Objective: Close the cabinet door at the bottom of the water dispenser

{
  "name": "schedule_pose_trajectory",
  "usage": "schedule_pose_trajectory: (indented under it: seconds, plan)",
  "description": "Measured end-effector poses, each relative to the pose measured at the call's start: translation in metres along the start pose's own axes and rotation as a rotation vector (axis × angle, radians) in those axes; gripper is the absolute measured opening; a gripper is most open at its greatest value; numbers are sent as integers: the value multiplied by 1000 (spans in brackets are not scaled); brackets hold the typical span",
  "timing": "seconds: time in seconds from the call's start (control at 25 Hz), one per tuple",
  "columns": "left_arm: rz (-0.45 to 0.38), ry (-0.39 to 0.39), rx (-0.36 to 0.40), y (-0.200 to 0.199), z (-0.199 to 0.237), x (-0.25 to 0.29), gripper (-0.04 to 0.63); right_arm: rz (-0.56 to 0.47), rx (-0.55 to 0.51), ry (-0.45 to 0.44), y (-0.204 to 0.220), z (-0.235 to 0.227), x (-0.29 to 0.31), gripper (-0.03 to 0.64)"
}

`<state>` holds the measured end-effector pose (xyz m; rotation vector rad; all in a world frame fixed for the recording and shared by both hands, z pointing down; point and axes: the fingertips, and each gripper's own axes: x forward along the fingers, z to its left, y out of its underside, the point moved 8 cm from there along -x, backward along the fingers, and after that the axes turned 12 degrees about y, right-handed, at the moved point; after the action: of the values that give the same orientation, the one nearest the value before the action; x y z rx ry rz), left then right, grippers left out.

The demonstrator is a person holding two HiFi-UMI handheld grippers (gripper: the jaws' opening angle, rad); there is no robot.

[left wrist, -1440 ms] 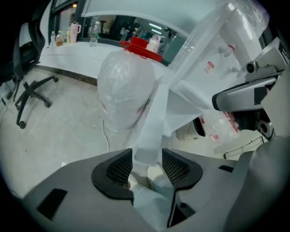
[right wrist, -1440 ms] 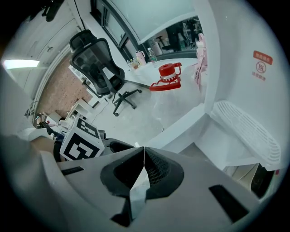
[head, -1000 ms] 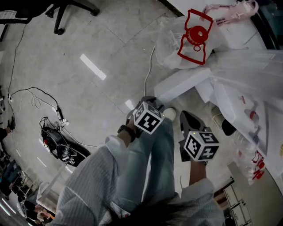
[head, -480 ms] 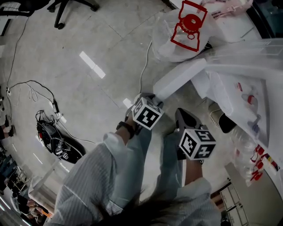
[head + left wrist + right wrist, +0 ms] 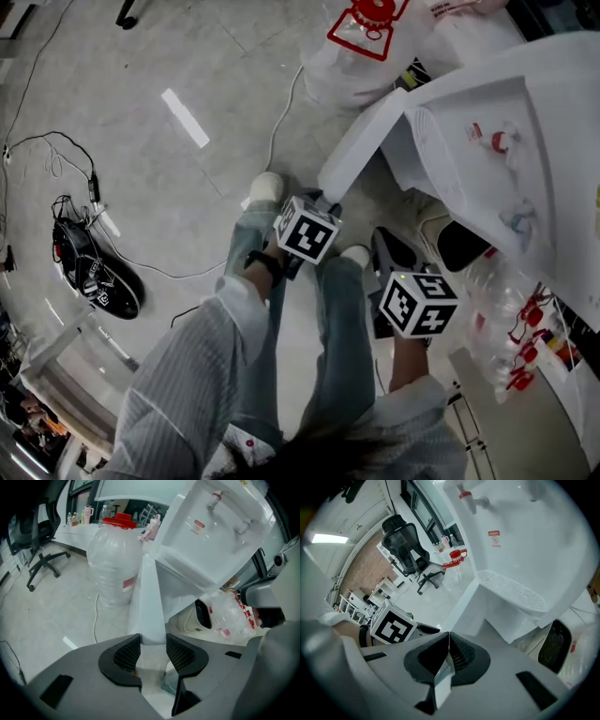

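The white water dispenser [image 5: 525,122] stands at the right, with its bottom cabinet door [image 5: 361,145] swung open toward the floor space. In the left gripper view the door's free edge [image 5: 151,597] runs straight between the pads of my left gripper [image 5: 153,641], which is shut on it. My left gripper's marker cube [image 5: 307,232] sits just below the door's outer end. My right gripper [image 5: 448,641] is shut with nothing between its pads. Its cube [image 5: 419,302] hangs lower right, in front of the dispenser's base [image 5: 525,541] and apart from the door [image 5: 464,602].
A large bagged water bottle [image 5: 361,47] with a red cap stands beyond the door, a white cable [image 5: 272,131] beside it. A black device with cords [image 5: 94,277] lies on the floor at left. Plastic bags of bottles [image 5: 511,328] sit at the right. The person's legs are below the grippers.
The view has moved closer to the dispenser, which now fills the upper right. The person's feet have stepped forward. Both grippers stay by the door's outer end, and the door remains open.
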<state>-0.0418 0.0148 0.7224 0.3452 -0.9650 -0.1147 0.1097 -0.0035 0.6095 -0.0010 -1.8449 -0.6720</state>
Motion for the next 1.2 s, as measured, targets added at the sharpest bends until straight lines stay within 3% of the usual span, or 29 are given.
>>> schedule_pose_trajectory:
  seconds: [0.36,0.76,1.2]
  plan:
    - [-62,-41,-49,7,-51,33,179,24,-33,-27,41,-46,-20,14]
    - [-62,4,-72,-3,-97,70,181,25,-13,-23,60,-84,-38,14]
    - [-27,32,24,-31,-136,107,149,28,13,2,65,-118,-43,14]
